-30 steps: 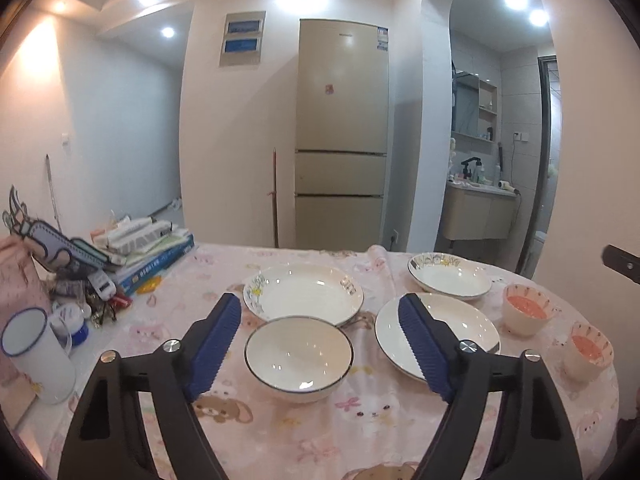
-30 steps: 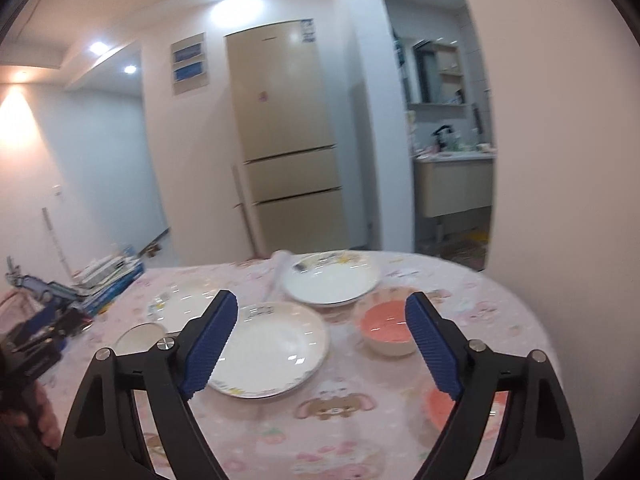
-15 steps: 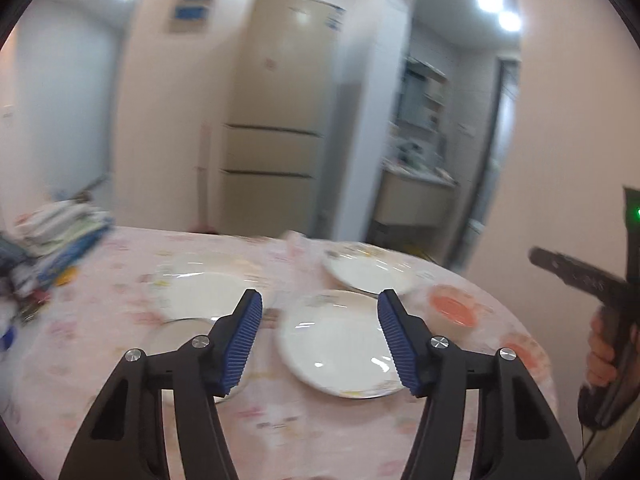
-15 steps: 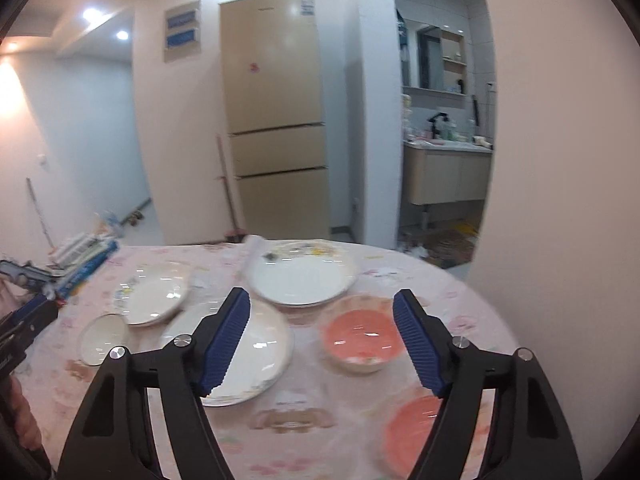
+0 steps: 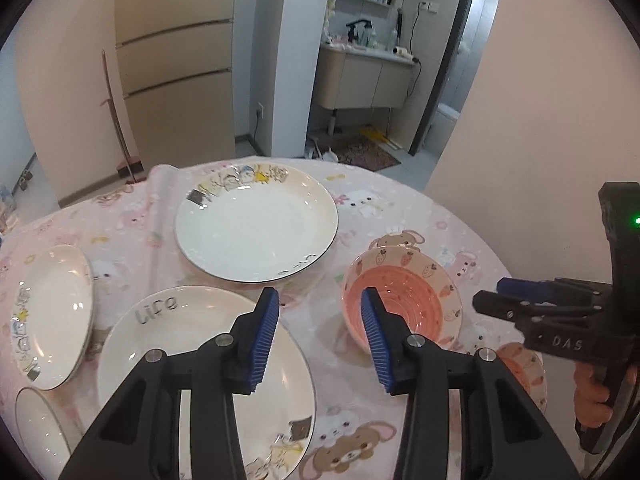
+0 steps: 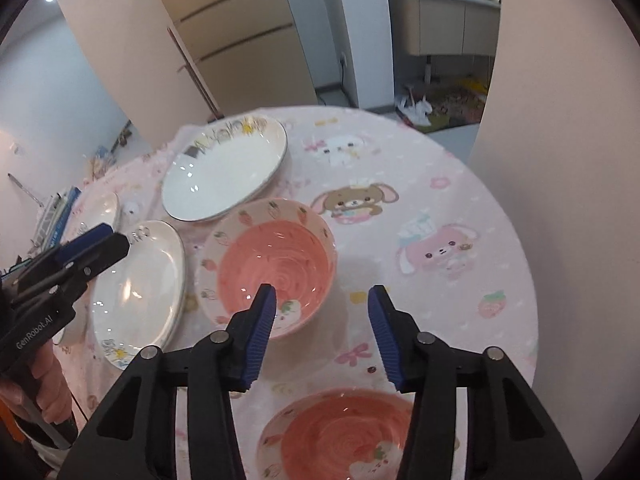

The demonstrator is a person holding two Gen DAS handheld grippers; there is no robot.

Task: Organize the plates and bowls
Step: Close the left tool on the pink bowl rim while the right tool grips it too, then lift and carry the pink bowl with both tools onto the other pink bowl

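On the pink cartoon tablecloth (image 6: 420,200) lie a big white plate (image 5: 256,224) (image 6: 224,172), a "Life" plate (image 5: 180,340) (image 6: 140,288), a third plate (image 5: 52,312) and two pink strawberry bowls. My left gripper (image 5: 320,300) hovers between the "Life" plate and the farther pink bowl (image 5: 400,296). Its jaws are closing with only cloth between them. My right gripper (image 6: 322,294) points down at that same bowl (image 6: 272,264), whose near rim lies between its closing jaws, with no pad pressing on it. The nearer pink bowl (image 6: 344,436) sits under the right gripper.
A small white bowl (image 5: 36,432) sits at the table's near left. A stack of books (image 6: 56,216) lies at the far left edge. Beyond the table stand a beige fridge (image 5: 176,80) and a bathroom vanity (image 5: 364,76). A wall (image 5: 540,120) runs close along the right side.
Both grippers have swung right and tipped down toward the pink bowls, and both pairs of jaws have narrowed. The white bowl has slid out to the left wrist view's edge.
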